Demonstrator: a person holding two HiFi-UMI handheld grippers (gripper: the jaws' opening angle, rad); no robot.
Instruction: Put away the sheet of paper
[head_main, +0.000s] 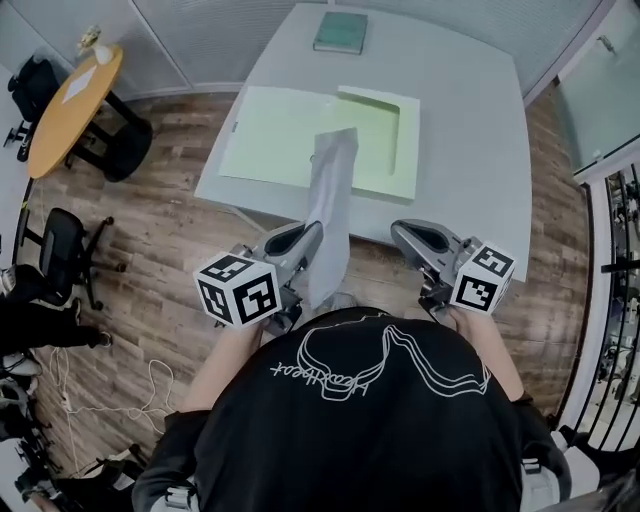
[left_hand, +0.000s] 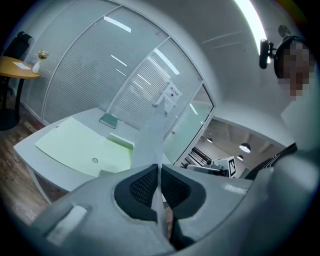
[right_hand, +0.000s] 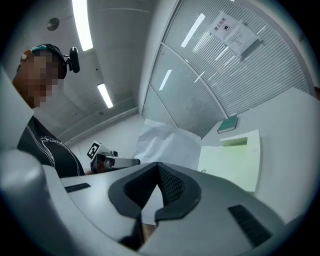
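The sheet of paper (head_main: 333, 190) is pale grey-white and stands on edge, curling up over the near edge of the white table (head_main: 470, 120). My left gripper (head_main: 312, 232) is shut on its lower end; in the left gripper view the paper (left_hand: 152, 135) runs up from between the pads (left_hand: 142, 187). An open light green folder (head_main: 275, 135) lies flat on the table beyond it. My right gripper (head_main: 400, 232) hovers to the right of the paper, apart from it, its jaws shut with nothing in them. From the right gripper (right_hand: 157, 170) the paper (right_hand: 165, 142) shows at centre left.
A teal book (head_main: 341, 32) lies at the table's far end. A round orange table (head_main: 75, 100) and black office chairs (head_main: 60, 250) stand on the wood floor to the left, with a white cable (head_main: 100, 385) nearby. Glass partitions close off the far and right sides.
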